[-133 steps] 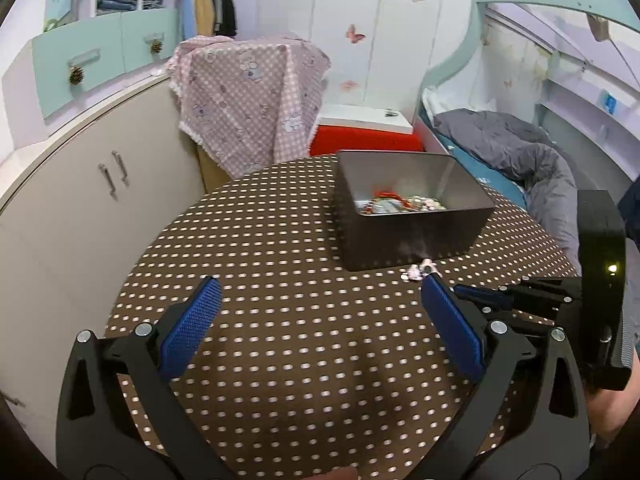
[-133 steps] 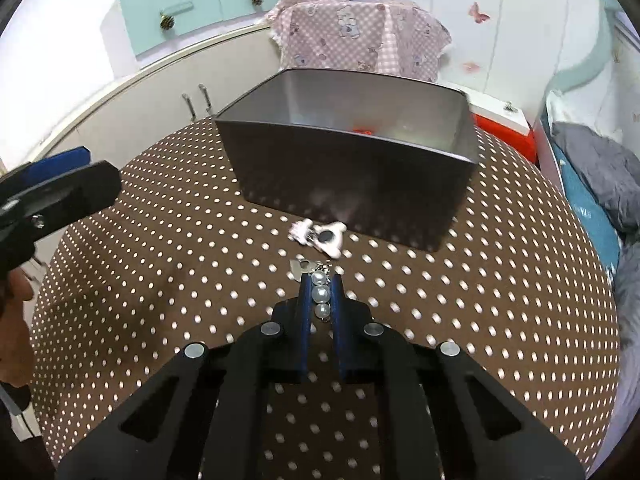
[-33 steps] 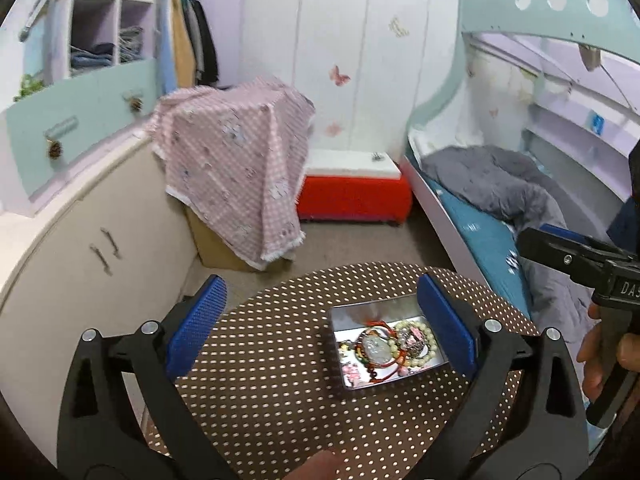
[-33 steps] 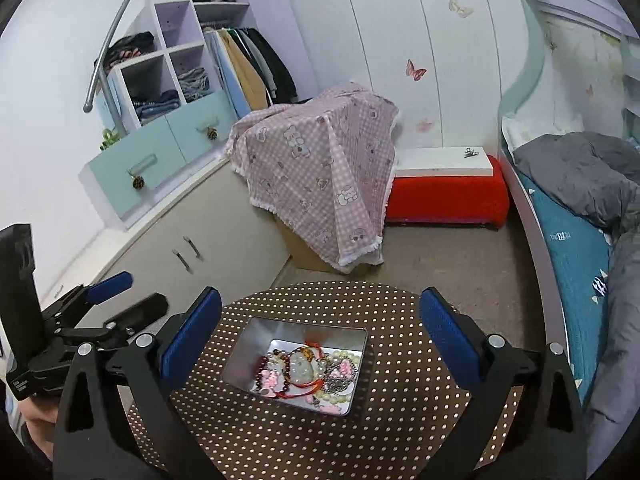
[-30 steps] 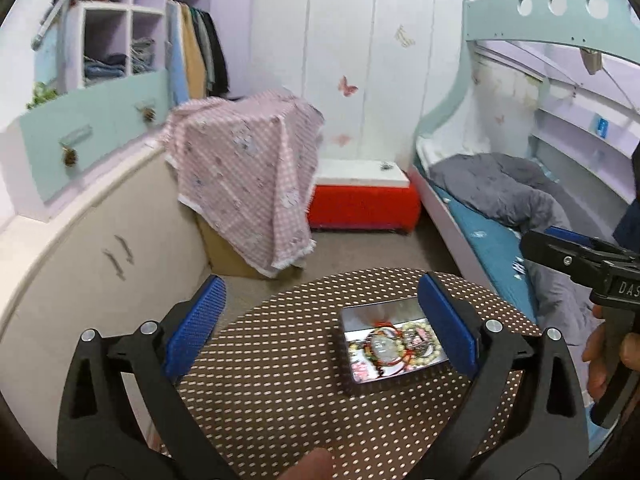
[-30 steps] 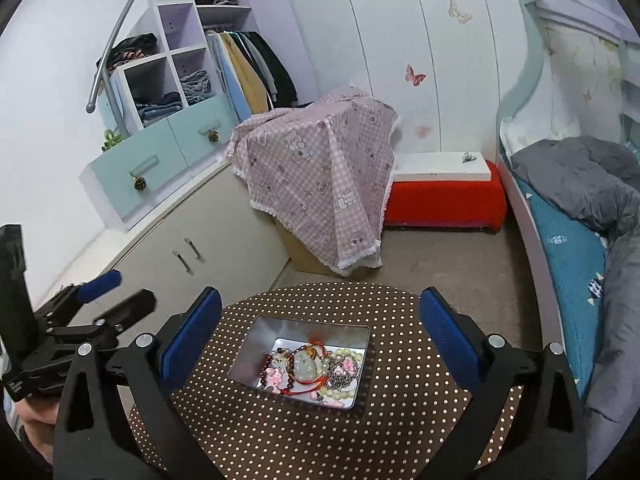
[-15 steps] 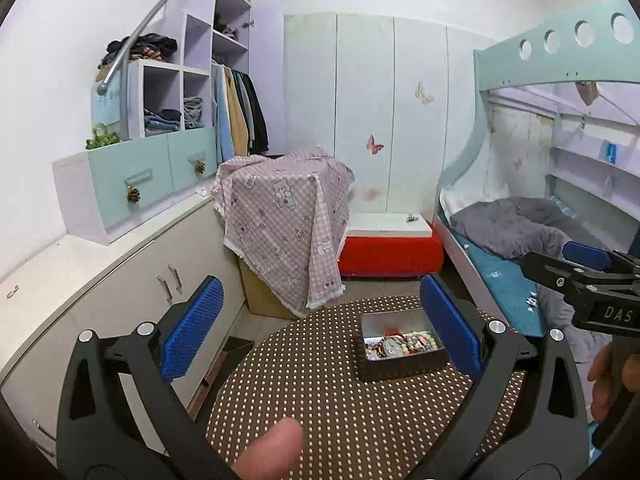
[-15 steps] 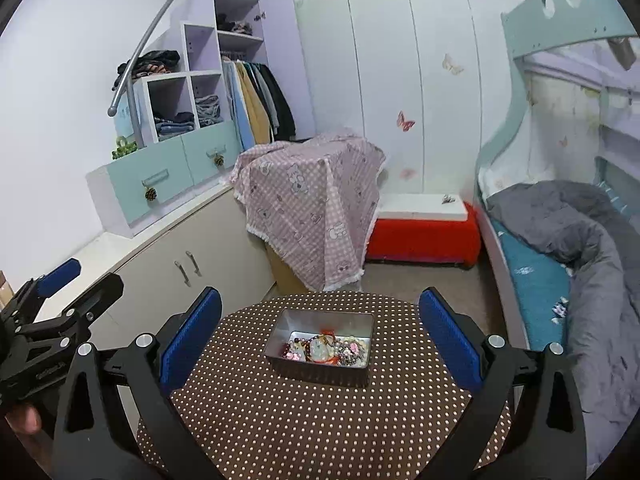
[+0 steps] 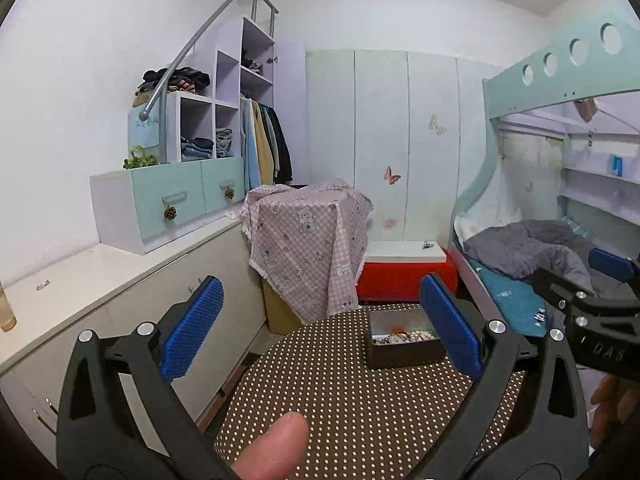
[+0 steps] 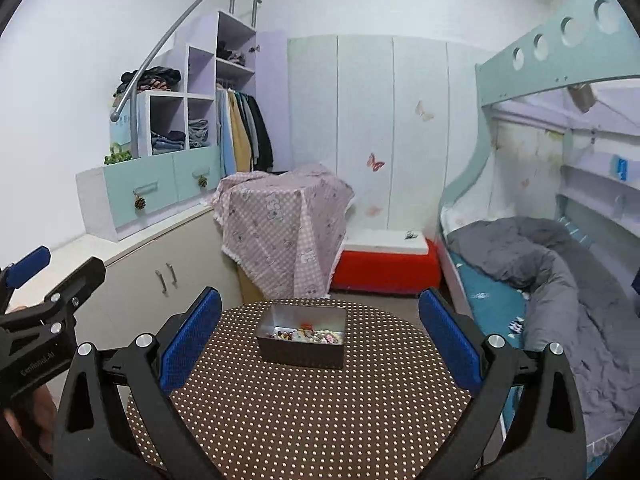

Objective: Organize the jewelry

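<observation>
A dark metal box [image 10: 301, 346] [image 9: 405, 347] holding a heap of jewelry [image 10: 307, 334] [image 9: 404, 336] stands on the round brown polka-dot table [image 10: 304, 408] [image 9: 352, 404]. My right gripper [image 10: 319, 336] is open and held well back from and above the box, with nothing between its blue pads [image 10: 450, 342]. My left gripper [image 9: 322, 330] is open too, raised to the left of the box, and it is empty. A fingertip [image 9: 272, 446] shows at the bottom of the left wrist view. Each gripper appears at the edge of the other's view.
A low cabinet [image 10: 168, 264] with teal drawers runs along the left wall. A pink checked cloth [image 10: 280, 224] covers something behind the table. A red and white bench [image 10: 384, 264] stands by the wardrobe. A bunk bed with a grey duvet [image 10: 552, 280] fills the right side.
The right gripper, earlier shut on a beaded piece in front of the box, is now open and empty. Both grippers have drawn up and back from the table, so the box looks smaller.
</observation>
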{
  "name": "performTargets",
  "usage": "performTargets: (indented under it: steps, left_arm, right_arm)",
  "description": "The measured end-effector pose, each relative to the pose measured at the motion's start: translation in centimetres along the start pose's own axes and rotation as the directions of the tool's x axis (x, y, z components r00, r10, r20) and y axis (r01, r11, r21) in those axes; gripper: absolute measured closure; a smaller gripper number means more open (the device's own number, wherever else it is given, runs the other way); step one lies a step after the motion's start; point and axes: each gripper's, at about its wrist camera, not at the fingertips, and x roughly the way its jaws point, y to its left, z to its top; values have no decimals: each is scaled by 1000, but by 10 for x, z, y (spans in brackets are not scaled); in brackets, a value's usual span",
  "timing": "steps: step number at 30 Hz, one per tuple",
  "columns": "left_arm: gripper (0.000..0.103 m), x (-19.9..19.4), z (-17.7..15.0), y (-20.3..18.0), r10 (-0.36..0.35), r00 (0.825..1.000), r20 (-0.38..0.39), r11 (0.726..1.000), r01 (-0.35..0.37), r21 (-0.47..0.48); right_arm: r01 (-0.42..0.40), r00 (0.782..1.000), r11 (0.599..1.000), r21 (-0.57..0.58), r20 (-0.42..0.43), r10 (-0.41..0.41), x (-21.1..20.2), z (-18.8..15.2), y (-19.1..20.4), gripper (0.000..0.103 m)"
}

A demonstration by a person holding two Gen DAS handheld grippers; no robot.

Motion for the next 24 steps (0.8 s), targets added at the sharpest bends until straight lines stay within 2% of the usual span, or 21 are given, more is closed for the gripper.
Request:
performTargets:
  steps: [13,24]
  left_arm:
    - [6,-46,-13,5,16,997,74,1000,-15,-14]
    - [6,-62,-16,12,13,998,64,999,-10,-41]
  right_arm:
    - [25,997,1000,8,76,-26,-49,-18,10,8]
    - [19,995,1000,6,97,-19,-66,-19,15,8]
